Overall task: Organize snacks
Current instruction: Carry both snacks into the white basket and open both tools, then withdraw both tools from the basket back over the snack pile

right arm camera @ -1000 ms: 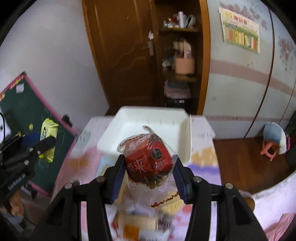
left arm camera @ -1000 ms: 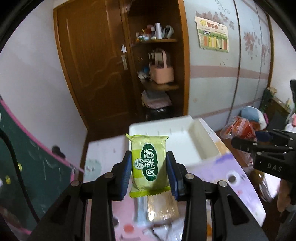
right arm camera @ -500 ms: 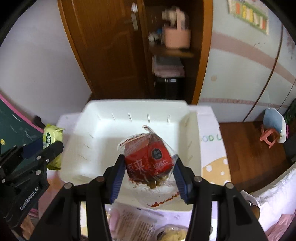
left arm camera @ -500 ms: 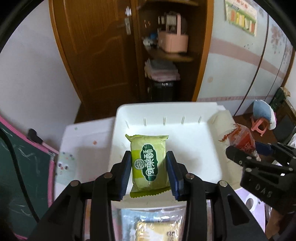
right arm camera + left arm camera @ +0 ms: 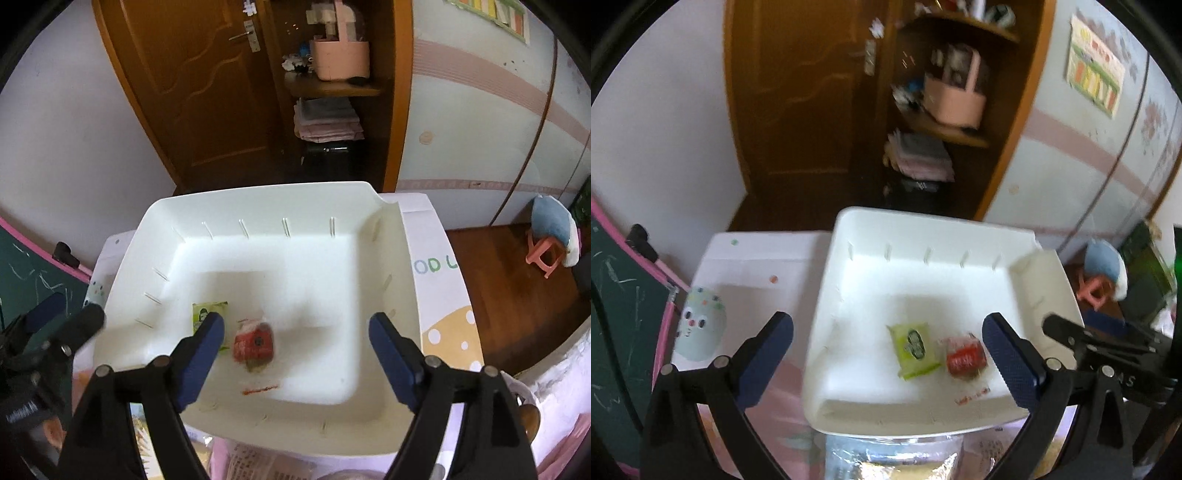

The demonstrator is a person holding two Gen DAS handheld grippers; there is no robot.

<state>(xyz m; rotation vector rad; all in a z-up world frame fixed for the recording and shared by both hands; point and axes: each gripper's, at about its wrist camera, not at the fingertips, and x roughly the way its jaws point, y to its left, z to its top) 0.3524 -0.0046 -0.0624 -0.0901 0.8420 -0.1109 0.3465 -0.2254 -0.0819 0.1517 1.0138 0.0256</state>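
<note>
A white plastic bin (image 5: 923, 236) (image 5: 258, 195) stands on the table. Inside it lie a green snack packet (image 5: 913, 349) (image 5: 207, 310) and a red snack in clear wrap (image 5: 964, 357) (image 5: 254, 345), side by side near the front. My left gripper (image 5: 886, 363) is open and empty above the bin's front edge. My right gripper (image 5: 295, 354) is open and empty above the bin; its left finger hides part of the green packet. The right gripper shows at the right of the left wrist view (image 5: 1108, 350), the left gripper at the left of the right wrist view (image 5: 44, 347).
More wrapped snacks (image 5: 890, 459) (image 5: 266, 461) lie on the table in front of the bin. A pale egg-shaped toy (image 5: 700, 328) sits left of the bin. A green chalkboard (image 5: 617, 332) stands at the left, a small pink stool (image 5: 546, 254) on the floor at the right.
Both grippers opened and let go of their snacks. The green packet and the red snack now lie in the bin. Both grippers have drawn back a little.
</note>
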